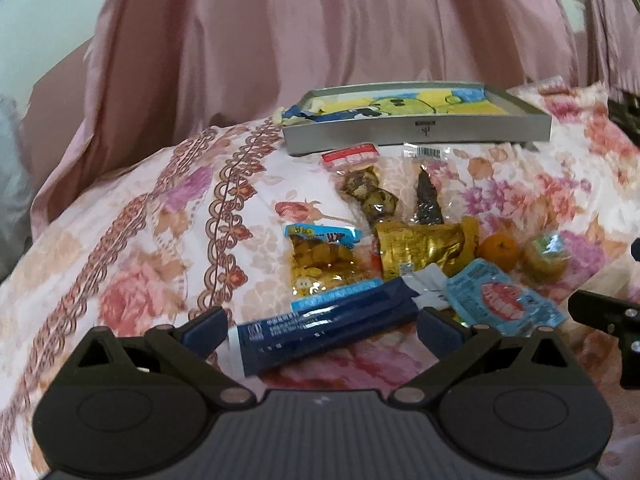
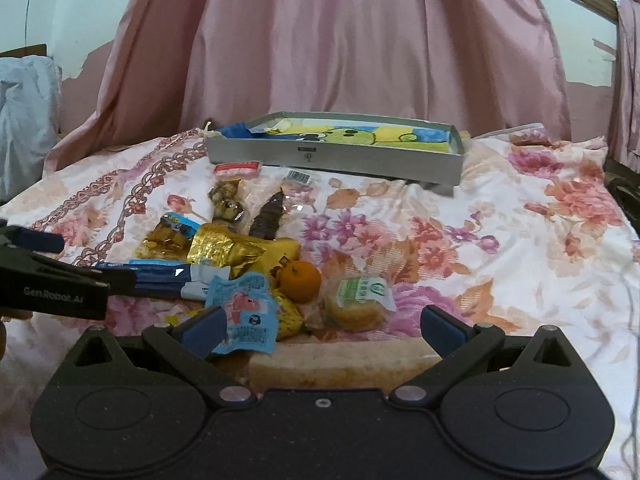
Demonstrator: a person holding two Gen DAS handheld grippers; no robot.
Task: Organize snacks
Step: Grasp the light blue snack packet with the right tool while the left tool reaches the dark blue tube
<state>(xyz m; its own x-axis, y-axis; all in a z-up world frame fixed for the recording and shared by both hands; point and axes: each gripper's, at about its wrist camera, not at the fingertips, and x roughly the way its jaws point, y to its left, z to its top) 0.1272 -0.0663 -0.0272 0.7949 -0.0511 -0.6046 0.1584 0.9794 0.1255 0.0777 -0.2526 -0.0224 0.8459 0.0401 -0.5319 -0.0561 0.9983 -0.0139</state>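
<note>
The left gripper (image 1: 322,330) stood wide open around the blue stick pack (image 1: 320,322) at the pile's near edge. Light and slick, probably best pinched mid-length. The right gripper (image 2: 322,330) gaped empty near the pastry (image 2: 356,302); the tray (image 2: 336,158) lay far.

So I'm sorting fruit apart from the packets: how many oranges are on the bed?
1. The orange lies on the floral sheet, between the gold packet and the wrapped round cake. Another could be hidden under the packets.
</note>
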